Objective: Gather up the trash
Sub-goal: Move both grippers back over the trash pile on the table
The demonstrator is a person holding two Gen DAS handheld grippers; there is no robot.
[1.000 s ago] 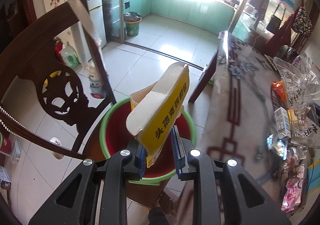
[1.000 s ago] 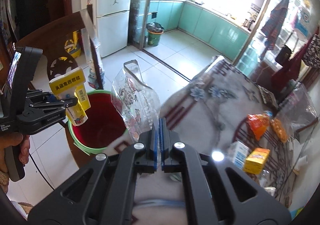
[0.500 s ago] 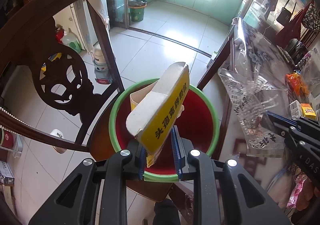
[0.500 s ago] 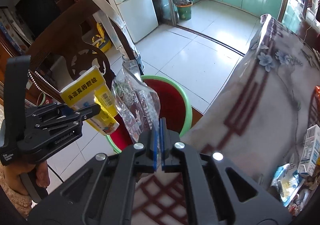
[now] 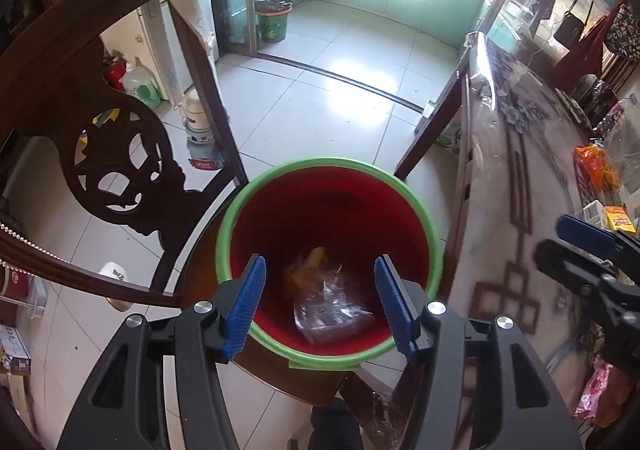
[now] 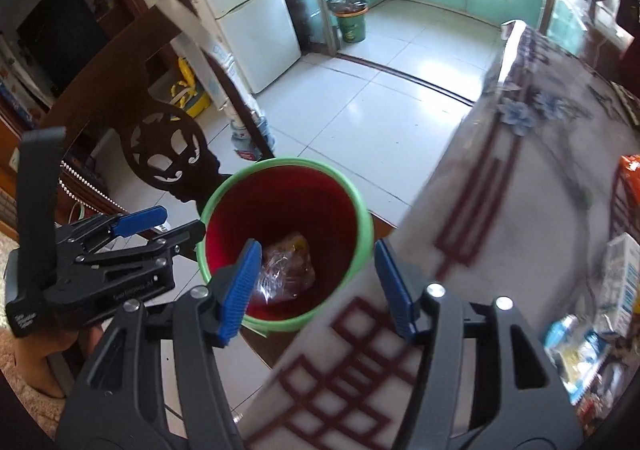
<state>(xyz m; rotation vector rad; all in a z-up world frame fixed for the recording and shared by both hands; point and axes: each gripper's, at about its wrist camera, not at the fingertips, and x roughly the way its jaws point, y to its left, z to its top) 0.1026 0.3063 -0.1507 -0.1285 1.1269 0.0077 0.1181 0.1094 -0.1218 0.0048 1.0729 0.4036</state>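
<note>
Both grippers released above red bucket (image 5: pixel 328 210), left gripper (image 5: pixel 320 306), right gripper (image 6: pixel 318 286), its view alone showing fridge (image 6: pixel 244 10)

One red bucket (image 5: pixel 424 218), two wrappers inside (image 5: pixel 332 314), two tools (image 5: pixel 320 302), one chair (image 5: pixel 92 122)

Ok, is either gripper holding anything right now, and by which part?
Nothing is held. The left gripper and right gripper are both open and empty above the green-rimmed red bucket.
</note>
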